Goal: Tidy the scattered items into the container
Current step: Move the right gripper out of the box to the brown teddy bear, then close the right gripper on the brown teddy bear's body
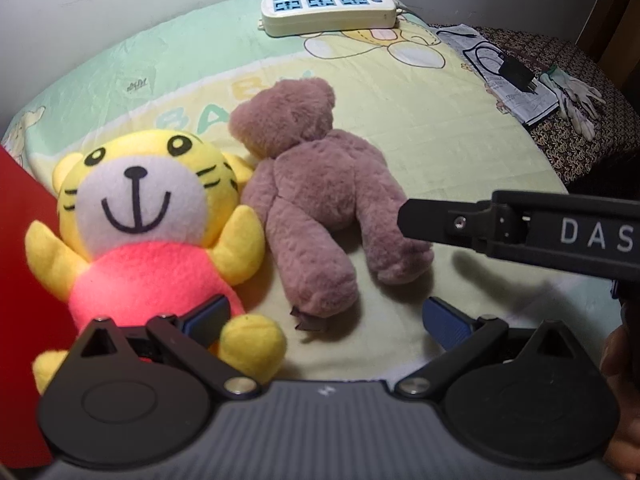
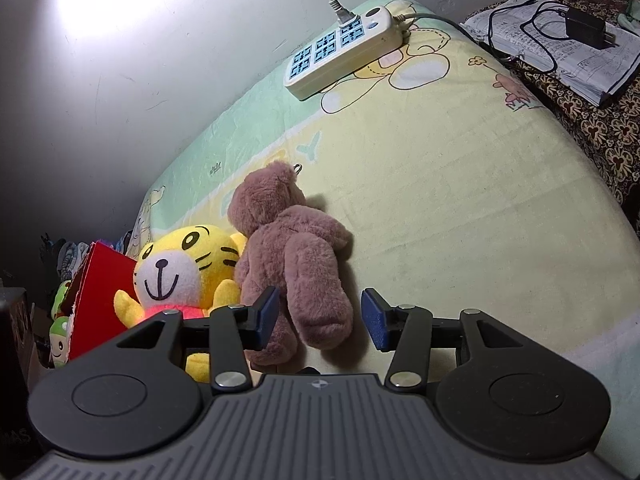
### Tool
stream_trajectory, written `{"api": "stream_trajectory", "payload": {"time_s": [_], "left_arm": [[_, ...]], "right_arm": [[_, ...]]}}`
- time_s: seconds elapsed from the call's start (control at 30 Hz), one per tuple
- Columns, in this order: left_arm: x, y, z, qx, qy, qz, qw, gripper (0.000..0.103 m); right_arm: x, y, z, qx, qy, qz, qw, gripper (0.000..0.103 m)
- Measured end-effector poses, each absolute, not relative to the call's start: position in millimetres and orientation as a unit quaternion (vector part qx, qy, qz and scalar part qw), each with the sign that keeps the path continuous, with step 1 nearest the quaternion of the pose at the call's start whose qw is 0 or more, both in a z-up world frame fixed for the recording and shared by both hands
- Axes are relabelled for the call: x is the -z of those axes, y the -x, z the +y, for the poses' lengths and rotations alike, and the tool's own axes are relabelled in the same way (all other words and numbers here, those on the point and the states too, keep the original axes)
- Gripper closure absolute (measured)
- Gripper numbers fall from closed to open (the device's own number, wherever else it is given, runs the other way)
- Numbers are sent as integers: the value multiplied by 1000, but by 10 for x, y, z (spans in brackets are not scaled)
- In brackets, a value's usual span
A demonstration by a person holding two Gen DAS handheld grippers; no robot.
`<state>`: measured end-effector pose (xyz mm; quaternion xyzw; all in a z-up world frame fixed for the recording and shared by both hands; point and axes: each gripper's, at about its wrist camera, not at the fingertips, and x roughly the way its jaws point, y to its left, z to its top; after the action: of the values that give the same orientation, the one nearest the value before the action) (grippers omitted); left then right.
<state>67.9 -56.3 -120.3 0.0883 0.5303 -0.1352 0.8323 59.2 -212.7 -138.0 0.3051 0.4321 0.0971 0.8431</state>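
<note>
Lettering "DAS" on right gripper (image 1: 404, 216)

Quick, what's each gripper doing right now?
Left gripper: open, holding nothing.
Right gripper: open around the brown bear's leg, not gripping it.

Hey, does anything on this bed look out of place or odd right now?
Yes. A plugged-in power strip lies on the bedsheet near the wall, an odd spot. The brown teddy bear lies face down beside the yellow tiger plush, both still outside any container.
</note>
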Motion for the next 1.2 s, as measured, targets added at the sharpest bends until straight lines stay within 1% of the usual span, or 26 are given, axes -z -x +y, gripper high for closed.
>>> {"api": "stream_trajectory", "payload": {"time_s": [0.27, 0.53, 0.63, 0.67, 0.7, 1.0, 1.2], "left_arm": [[1321, -807, -546, 145, -67, 543, 824, 1], [1403, -831, -621, 149, -88, 542, 822, 1], [1421, -843, -640, 149, -93, 542, 822, 1], [1424, -845, -645, 148, -94, 542, 822, 1], [1424, -845, -643, 148, -94, 542, 822, 1], [1395, -799, -680, 157, -92, 540, 822, 1], [1350, -719, -690, 172, -82, 542, 819, 1]], "right_arm": [[1454, -721, -2060, -98, -292, 444, 841, 53], [1532, -809, -1981, -103, -282, 453, 840, 54], [1536, -821, -1978, -104, -276, 453, 841, 61], [1537, -822, -1978, -106, -274, 455, 841, 66], [1542, -820, -1980, -109, -275, 456, 839, 68], [1485, -741, -1990, -125, -273, 457, 837, 71], [1416, -590, -2092, -123, -268, 460, 838, 71]]}}
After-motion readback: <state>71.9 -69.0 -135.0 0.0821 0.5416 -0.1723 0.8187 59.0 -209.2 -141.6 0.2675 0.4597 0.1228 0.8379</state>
